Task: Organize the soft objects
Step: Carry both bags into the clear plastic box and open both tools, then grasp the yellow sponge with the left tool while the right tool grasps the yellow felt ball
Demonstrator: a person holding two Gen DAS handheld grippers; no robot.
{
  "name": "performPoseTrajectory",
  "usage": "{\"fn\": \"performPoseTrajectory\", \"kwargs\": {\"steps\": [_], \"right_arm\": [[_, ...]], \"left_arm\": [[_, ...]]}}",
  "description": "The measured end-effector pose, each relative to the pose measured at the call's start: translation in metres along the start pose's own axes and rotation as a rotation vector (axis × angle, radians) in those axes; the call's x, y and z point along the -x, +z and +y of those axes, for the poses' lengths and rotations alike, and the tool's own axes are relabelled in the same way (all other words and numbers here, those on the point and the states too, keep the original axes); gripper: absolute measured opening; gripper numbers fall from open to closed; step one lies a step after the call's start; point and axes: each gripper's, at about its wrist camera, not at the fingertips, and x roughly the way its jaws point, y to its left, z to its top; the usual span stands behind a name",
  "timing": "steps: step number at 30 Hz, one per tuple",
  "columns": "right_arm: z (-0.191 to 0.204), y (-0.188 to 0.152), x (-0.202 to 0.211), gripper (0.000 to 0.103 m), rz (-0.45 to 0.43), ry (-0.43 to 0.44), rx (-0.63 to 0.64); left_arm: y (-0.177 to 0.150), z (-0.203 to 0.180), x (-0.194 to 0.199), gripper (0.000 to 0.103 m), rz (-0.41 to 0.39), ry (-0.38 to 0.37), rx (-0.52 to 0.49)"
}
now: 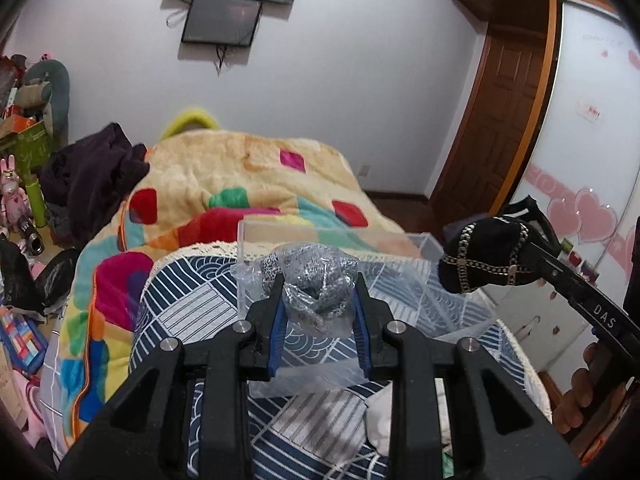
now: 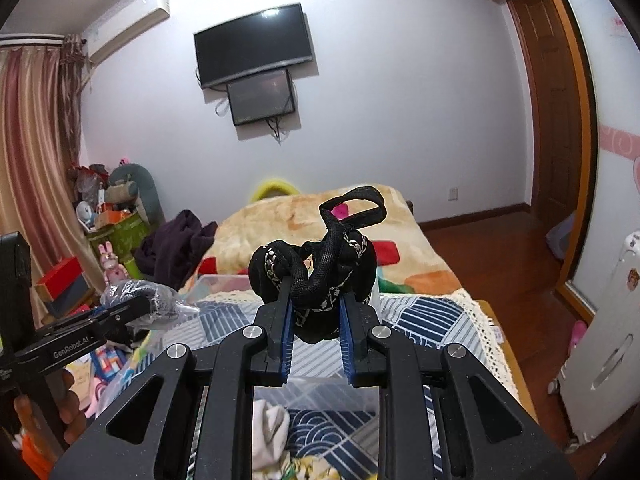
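Observation:
My left gripper is shut on a grey speckled soft bundle in a clear plastic bag, held above the table; it also shows in the right wrist view. My right gripper is shut on a black rolled garment with a silver chain pattern and a loose strap; it shows at the right in the left wrist view. Two clear plastic boxes stand on the table, one further off and one close below the grippers holding a white soft item.
The table has a blue-and-white patterned cloth with a lace edge. Behind it is a bed with a colourful blanket and a dark garment pile. Clutter and toys stand at the left. A white appliance stands at the right.

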Motion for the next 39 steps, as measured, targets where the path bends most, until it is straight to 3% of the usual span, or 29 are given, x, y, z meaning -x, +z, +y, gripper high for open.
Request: {"fn": "performPoseTrajectory", "kwargs": {"steps": [9, 20, 23, 26, 32, 34, 39], "right_arm": [[0.01, -0.014, -0.041, 0.018, 0.135, -0.007, 0.036], [0.002, -0.01, -0.063, 0.021, 0.234, 0.002, 0.02], [0.001, -0.009, -0.059, 0.027, 0.238, 0.004, 0.006], [0.001, -0.01, -0.055, 0.041, 0.235, 0.005, -0.002], [0.001, -0.006, -0.041, 0.053, 0.198, -0.013, 0.013], [0.002, -0.003, -0.029, 0.063, 0.167, -0.02, 0.019], [0.002, 0.007, 0.0, 0.071, 0.086, -0.035, 0.029]], "left_arm": [[-0.005, -0.008, -0.049, 0.029, 0.13, 0.055, -0.059], [-0.013, -0.015, -0.067, 0.03, 0.21, 0.099, -0.105], [-0.013, -0.017, -0.064, 0.04, 0.209, 0.095, -0.111], [-0.012, -0.021, -0.054, 0.054, 0.181, 0.095, -0.121], [-0.008, -0.03, -0.026, 0.065, 0.112, 0.103, -0.146], [-0.007, -0.032, -0.014, 0.07, 0.083, 0.099, -0.146], [-0.009, -0.038, 0.019, 0.092, 0.013, 0.104, -0.153]]}}
